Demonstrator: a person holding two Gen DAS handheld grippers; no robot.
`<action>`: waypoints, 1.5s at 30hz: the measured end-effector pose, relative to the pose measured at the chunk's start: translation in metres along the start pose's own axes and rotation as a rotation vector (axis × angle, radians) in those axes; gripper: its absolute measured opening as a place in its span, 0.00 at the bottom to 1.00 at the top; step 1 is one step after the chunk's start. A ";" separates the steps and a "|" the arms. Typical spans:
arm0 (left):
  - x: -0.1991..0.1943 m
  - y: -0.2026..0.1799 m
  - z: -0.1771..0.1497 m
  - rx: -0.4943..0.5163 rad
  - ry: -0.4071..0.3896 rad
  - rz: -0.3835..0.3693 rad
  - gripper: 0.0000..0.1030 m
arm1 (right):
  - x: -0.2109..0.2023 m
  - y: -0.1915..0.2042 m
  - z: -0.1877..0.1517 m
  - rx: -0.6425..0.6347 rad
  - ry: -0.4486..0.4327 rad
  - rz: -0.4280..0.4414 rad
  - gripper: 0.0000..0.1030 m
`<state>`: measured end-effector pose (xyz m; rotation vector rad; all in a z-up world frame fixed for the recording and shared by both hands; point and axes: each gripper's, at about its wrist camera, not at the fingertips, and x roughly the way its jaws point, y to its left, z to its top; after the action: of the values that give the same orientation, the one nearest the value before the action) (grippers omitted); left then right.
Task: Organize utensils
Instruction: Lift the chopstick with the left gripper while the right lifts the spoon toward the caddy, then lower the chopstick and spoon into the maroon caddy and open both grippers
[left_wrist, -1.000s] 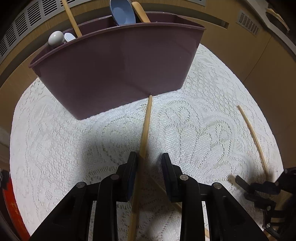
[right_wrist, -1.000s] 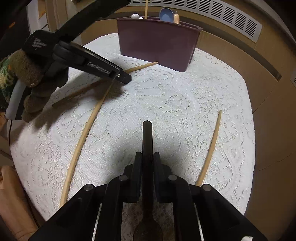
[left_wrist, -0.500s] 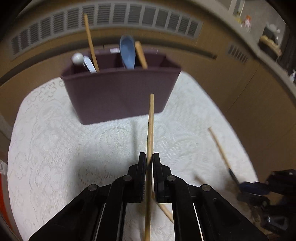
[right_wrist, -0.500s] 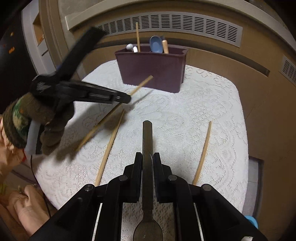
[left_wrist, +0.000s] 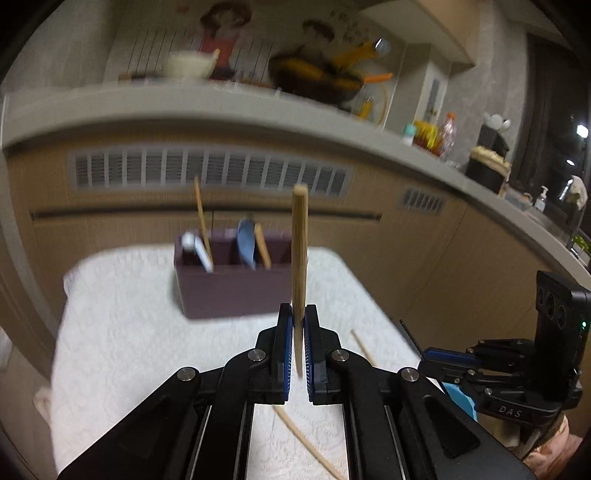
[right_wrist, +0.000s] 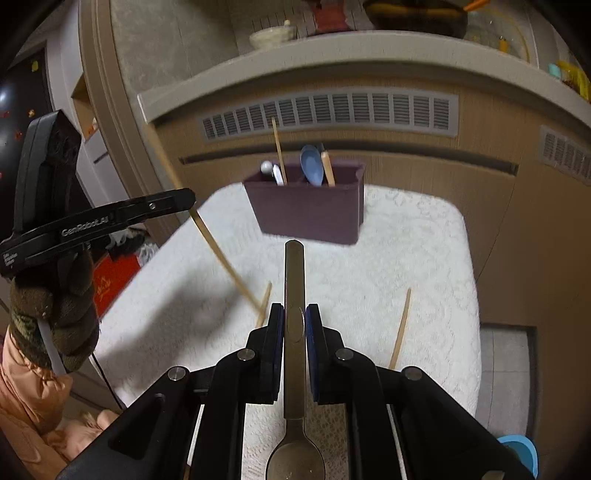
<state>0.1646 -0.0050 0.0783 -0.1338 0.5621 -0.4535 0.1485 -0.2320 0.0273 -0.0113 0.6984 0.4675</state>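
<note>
The left gripper is clamped on a wooden chopstick, its pads pinching the stick low down so that most of its length stands up in front of the camera. The right gripper is clamped on the handle of a metal spoon, with the bowl end back toward the camera and the handle pointing out toward the maroon utensil holder. That holder sits at the far side of the desk, on its white lace cloth, and already carries 1 chopstick, a blue spoon and some other pieces in its compartments. 2 more chopsticks lie loose on the cloth, near the front.

The main risk, as I judge it, is the long chopstick pivoting in the pads: it is held near 1 end, so a quick swing or a knock on the holder's rim could turn it or pull it free. The view is blurred, so aim at a narrow compartment may be poor. Both grippers are close together and headed for the same holder, so they could collide, or the stick could strike the upright utensils and tip the light holder. The spoon, gripped on smooth metal, could slide out if tilted steeply.
</note>
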 end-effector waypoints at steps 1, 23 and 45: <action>-0.007 -0.002 0.007 0.011 -0.022 0.001 0.06 | -0.006 0.002 0.007 -0.009 -0.026 -0.006 0.11; -0.025 0.009 0.157 0.114 -0.316 0.098 0.06 | -0.024 0.016 0.200 -0.053 -0.448 -0.061 0.11; 0.159 0.144 0.125 -0.051 -0.058 0.048 0.06 | 0.207 -0.021 0.215 0.031 -0.320 -0.134 0.11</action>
<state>0.4060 0.0521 0.0717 -0.1816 0.5190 -0.3874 0.4281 -0.1304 0.0607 0.0446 0.3871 0.3200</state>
